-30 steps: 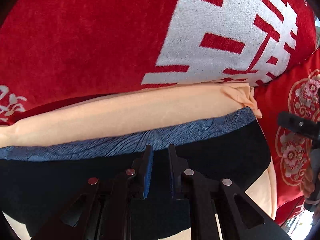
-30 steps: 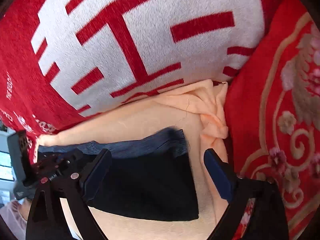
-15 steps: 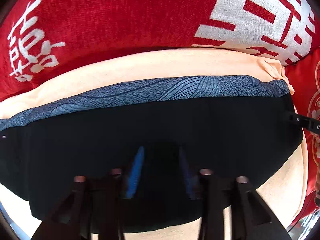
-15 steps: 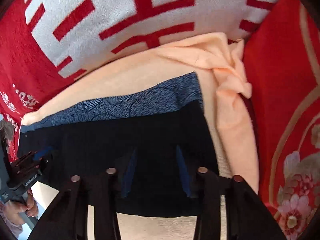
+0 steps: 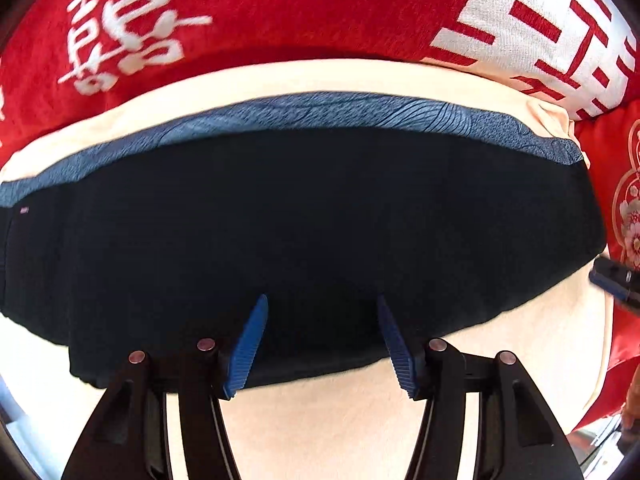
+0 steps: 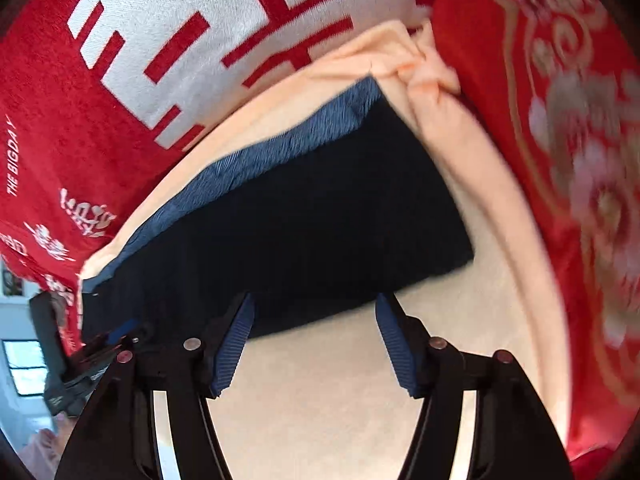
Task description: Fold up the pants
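The pants (image 5: 312, 220) lie folded as a wide dark navy band with a blue patterned strip (image 5: 320, 110) along the far edge, on a peach cloth (image 5: 340, 420). My left gripper (image 5: 320, 312) is open and empty, its blue pads over the near edge of the pants. In the right wrist view the same pants (image 6: 304, 220) show with their right end near a bunched fold of the peach cloth (image 6: 424, 72). My right gripper (image 6: 314, 308) is open and empty at the near edge. The right gripper also shows at the right edge of the left wrist view (image 5: 618, 280).
Red cushions with white characters (image 5: 280, 4) (image 6: 200, 40) stand right behind the pants. A red cushion with gold and floral pattern (image 6: 560, 160) lies to the right. The left gripper's body (image 6: 60, 352) shows at the lower left of the right wrist view.
Both grippers have drawn back toward me from the pants. The left gripper opened from nearly shut; the pants now lie flat and released, with more peach cloth showing in front.
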{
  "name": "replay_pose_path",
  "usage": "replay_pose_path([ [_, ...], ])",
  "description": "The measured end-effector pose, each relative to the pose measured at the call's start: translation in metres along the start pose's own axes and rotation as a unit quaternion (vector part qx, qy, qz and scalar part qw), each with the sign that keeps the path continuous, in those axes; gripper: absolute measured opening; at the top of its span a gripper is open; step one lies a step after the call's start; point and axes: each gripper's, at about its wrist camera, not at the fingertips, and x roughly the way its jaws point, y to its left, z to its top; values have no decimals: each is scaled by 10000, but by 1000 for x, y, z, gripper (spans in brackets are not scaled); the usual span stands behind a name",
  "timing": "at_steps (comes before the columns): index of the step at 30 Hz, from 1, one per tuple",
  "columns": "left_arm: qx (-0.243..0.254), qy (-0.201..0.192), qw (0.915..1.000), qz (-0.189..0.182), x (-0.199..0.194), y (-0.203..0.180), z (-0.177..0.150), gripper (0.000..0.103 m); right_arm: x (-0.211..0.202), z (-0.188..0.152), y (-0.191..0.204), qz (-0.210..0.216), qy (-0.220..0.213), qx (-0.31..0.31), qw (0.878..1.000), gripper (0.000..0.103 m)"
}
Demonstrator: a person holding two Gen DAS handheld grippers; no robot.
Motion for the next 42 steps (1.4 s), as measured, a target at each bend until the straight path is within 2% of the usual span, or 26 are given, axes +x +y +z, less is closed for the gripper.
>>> replay_pose_path([
  [5,-230,-48,9997,117,-12,20,-10,59,13,-28,2,236,310,224,9990,67],
  [9,-318,-95,9993,186,-22,42,-18,59,20,-42,20,381,408,208,9982,67],
  [11,-338,-118,9992,187,-26,51,-19,59,25,-40,29,386,379,171,9984,67],
  [14,-418,-428,9980,210,-38,68,-5,59,23,-28,46,443,244,-28,9987,67],
  [16,-501,-548,9970,197,-37,73,11,59,27,-8,69,389,27,-335,9987,60],
  [17,-533,-623,9964,222,-35,78,23,59,31,5,83,313,-100,-518,9981,56],
  [21,-546,-916,9932,469,-17,88,66,59,50,49,109,-238,-506,-814,9951,56],
  [22,-559,-936,9929,481,-12,91,74,59,54,57,112,-247,-573,-851,9944,55],
  [24,-561,-922,9926,551,1,98,85,59,67,71,120,-315,-584,-1050,9923,47],
  [26,-495,-767,9937,651,20,100,92,59,81,79,125,-578,-472,-1255,9893,45],
  [27,-467,-733,9940,658,25,102,91,60,89,82,124,-746,-394,-1314,9877,37],
  [28,-427,-830,9932,692,26,104,89,67,93,84,122,-870,-413,-1376,9858,30],
  [29,-387,-894,9923,766,26,103,89,74,91,86,121,-1017,-536,-1459,9826,17],
  [31,-284,-928,9922,782,27,104,84,75,86,94,113,-1803,-778,-1437,9699,18],
  [32,-285,-926,9926,735,25,110,81,75,83,98,104,-2014,-841,-1260,9677,21],
  [33,-281,-903,9930,710,24,112,80,75,76,102,91,-1911,-861,-948,9732,21],
  [35,-252,-877,9932,729,18,115,71,75,59,100,72,-1315,-886,-418,9865,21],
  [37,-262,-861,9931,751,15,106,68,75,41,85,63,-888,-943,-215,9913,25],
  [39,-270,-825,9940,670,-1,114,59,75,22,59,53,-402,-1026,63,9939,45],
  [40,-254,-818,9944,620,-7,115,55,75,15,46,47,-256,-1060,247,9937,49],
  [42,-144,-842,9950,515,-18,106,52,75,2,17,27,-92,-1114,742,9910,51],
])
